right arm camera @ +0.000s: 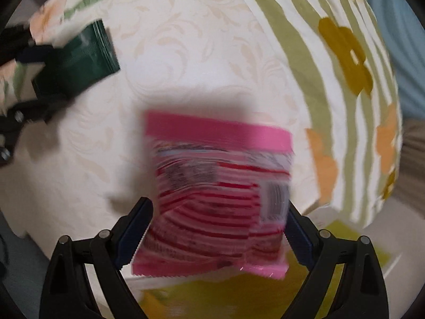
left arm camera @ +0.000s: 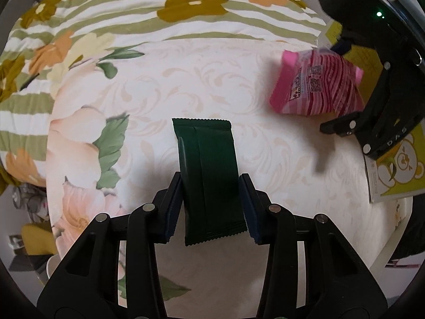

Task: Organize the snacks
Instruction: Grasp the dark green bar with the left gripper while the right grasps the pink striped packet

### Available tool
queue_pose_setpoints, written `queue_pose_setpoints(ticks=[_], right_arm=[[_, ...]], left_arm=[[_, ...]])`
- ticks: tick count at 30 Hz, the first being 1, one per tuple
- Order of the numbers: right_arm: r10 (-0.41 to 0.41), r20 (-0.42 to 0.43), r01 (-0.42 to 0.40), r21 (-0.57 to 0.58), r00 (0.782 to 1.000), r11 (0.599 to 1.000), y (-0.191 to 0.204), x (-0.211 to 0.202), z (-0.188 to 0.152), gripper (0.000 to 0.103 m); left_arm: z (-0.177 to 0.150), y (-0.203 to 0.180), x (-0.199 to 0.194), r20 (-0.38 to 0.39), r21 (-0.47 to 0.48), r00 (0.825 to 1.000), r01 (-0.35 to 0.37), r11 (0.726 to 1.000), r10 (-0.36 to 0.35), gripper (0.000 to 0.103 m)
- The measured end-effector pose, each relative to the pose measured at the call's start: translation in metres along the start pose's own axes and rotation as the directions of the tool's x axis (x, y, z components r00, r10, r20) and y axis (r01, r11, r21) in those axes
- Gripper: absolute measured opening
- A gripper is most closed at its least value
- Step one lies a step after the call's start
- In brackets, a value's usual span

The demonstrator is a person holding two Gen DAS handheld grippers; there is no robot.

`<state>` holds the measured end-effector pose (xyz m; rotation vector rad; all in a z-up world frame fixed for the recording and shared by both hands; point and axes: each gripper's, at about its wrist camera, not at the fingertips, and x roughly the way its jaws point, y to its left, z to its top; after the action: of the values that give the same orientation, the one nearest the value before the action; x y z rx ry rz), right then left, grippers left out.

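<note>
Snacks held clear of the bed for sorting: left hand-held gripper clamps the green packet, right hand-held gripper grips the pink packet.

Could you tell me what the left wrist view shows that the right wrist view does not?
Only the left wrist view shows the bear-printed yellow box clearly, plus QR codes on the pink packet. Only the right wrist view shows blue fabric beyond the striped floral quilt. Both show the left gripper shut on the dark green packet and the right gripper holding the pink one.
</note>
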<state>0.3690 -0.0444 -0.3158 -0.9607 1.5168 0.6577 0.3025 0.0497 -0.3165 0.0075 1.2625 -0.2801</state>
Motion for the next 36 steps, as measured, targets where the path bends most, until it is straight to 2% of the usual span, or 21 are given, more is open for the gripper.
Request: queue_pose_setpoints(ticks=[3, 6, 11, 22, 26, 28, 29, 30, 31, 34, 35, 36], right_arm=[[0.047, 0.046, -0.053, 0.116, 0.998, 0.992, 0.004, -0.005, -0.002, 0.092], [0.089, 0.111, -0.113, 0.237, 0.99, 0.965, 0.005, -0.01, -0.003, 0.092], [0.103, 0.185, -0.164, 0.353, 0.977, 0.921, 0.0, -0.011, -0.007, 0.092], [0.081, 0.168, -0.135, 0.339, 0.982, 0.931, 0.017, -0.005, -0.008, 0.092], [0.083, 0.171, -0.137, 0.339, 0.982, 0.931, 0.015, -0.004, -0.009, 0.092], [0.085, 0.174, -0.141, 0.341, 0.981, 0.929, 0.014, -0.005, -0.009, 0.092], [0.086, 0.175, -0.143, 0.341, 0.981, 0.929, 0.01, -0.002, -0.008, 0.092], [0.087, 0.175, -0.144, 0.342, 0.981, 0.929, 0.009, -0.002, -0.008, 0.092], [0.088, 0.176, -0.145, 0.341, 0.98, 0.929, 0.006, -0.001, -0.007, 0.092], [0.091, 0.184, -0.151, 0.344, 0.979, 0.927, 0.002, 0.0, -0.006, 0.092], [0.091, 0.186, -0.152, 0.345, 0.978, 0.926, 0.002, 0.0, -0.006, 0.092], [0.087, 0.187, -0.149, 0.346, 0.978, 0.926, 0.002, 0.0, -0.005, 0.089]], left_arm=[[-0.003, 0.008, -0.002, -0.005, -0.014, 1.0, 0.008, 1.0, -0.008, 0.038], [-0.002, 0.014, -0.003, -0.011, -0.029, 1.0, 0.022, 0.999, -0.022, 0.038], [0.002, 0.013, -0.001, -0.024, -0.028, 1.0, 0.013, 1.0, -0.013, 0.038], [0.008, 0.002, 0.003, -0.063, -0.003, 0.998, -0.021, 1.0, 0.021, 0.039], [0.01, -0.002, 0.005, -0.077, 0.005, 0.996, -0.04, 0.999, 0.04, 0.044], [0.01, -0.006, 0.007, -0.084, 0.016, 0.996, -0.043, 0.999, 0.044, 0.049], [0.01, -0.007, 0.008, -0.087, 0.021, 0.995, -0.042, 0.999, 0.043, 0.056], [0.01, -0.01, 0.009, -0.092, 0.03, 0.995, -0.045, 0.999, 0.047, 0.069], [0.01, -0.012, 0.01, -0.092, 0.036, 0.994, -0.055, 0.998, 0.058, 0.073], [0.007, -0.012, 0.011, -0.077, 0.03, 0.995, -0.062, 0.998, 0.065, 0.073], [0.007, -0.011, 0.011, -0.075, 0.026, 0.995, -0.064, 0.998, 0.066, 0.069], [0.006, -0.01, 0.01, -0.069, 0.027, 0.994, -0.078, 0.997, 0.08, 0.057]])
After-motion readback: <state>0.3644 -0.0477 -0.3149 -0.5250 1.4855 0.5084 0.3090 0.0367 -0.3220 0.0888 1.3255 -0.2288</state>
